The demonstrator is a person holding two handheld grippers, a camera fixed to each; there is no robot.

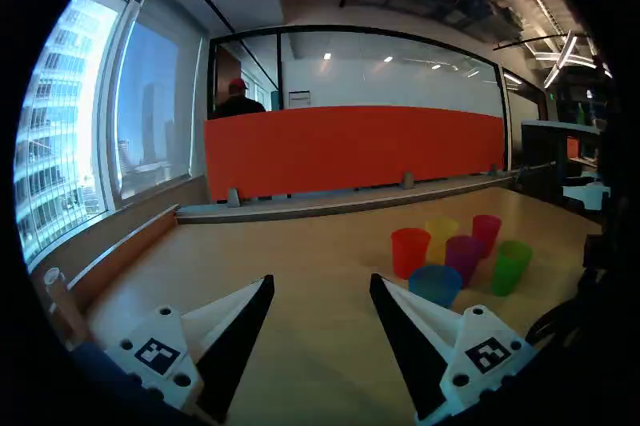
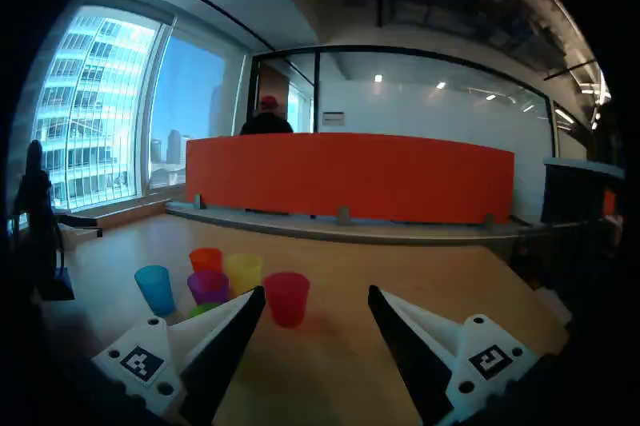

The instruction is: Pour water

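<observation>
- Hidden: in the right gripper view the green cup is nearly all covered by one finger of my right gripper. Just a sliver of it shows.
- Hard to read: I cannot tell whether any cup holds water. The insides are not legible in either view.
- Hard to read: a dark upright shape at 9 o'clock in the right gripper view is too dim to identify. So are the dark forms at 3 o'clock in the left gripper view.
- Cut off: a person stands beyond the orange partition, which hides everything below the shoulders.
- My left gripper: fingers apart, nothing between them, held over the table.
- My right gripper: fingers likewise apart, nothing between them.
- Task items: six cups stand upright in a tight cluster on the table.
- From my left gripper the cluster lies at 1 to 2 o'clock. It comprises the red cup, yellow cup, pink cup, purple cup, the green cup and the blue cup. The blue cup is nearest, just beside one fingertip.
- From my right gripper the cluster lies at 10 to 11 o'clock, with the pink cup closest to 12.
- Surface: light wood, with a raised ledge along the window side.
- Room: a large window at 9 to 10 o'clock shows tower blocks. A glass wall rises behind the partition, and ceiling lights are on.
</observation>
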